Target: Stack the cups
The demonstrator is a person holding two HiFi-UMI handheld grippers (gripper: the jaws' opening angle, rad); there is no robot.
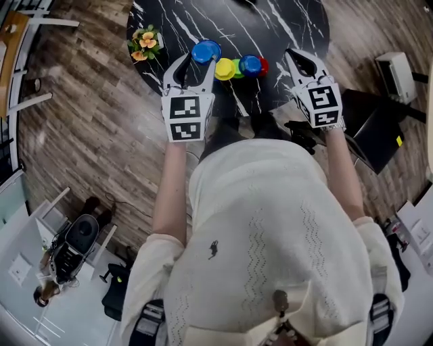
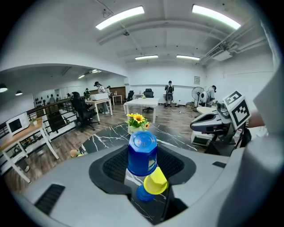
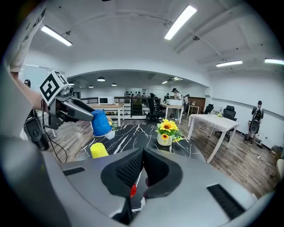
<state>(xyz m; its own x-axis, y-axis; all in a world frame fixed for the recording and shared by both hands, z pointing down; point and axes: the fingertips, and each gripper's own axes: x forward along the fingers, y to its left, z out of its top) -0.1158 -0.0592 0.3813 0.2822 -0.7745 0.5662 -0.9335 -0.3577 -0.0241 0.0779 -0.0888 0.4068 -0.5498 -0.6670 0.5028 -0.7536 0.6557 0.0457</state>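
Note:
My left gripper [image 1: 195, 62] is shut on a blue cup [image 1: 206, 51], held upside down between the jaws [image 2: 142, 153]. In the right gripper view this blue cup [image 3: 101, 123] hangs tilted above the black marble table [image 1: 203, 20]. On the table stand a yellow cup [image 1: 224, 69], a green cup [image 1: 237, 67] half hidden behind it, another blue cup [image 1: 250, 65] and a red cup [image 1: 263, 66]. My right gripper [image 1: 298, 57] is shut with nothing in it, to the right of that row. Below its jaws a bit of the red cup [image 3: 132, 190] shows.
A small pot of sunflowers [image 1: 144, 42] stands at the table's left edge. The table is round, with wooden floor around it. A black case [image 1: 375, 132] and a white box [image 1: 398, 74] lie on the floor at the right. The person's body fills the lower head view.

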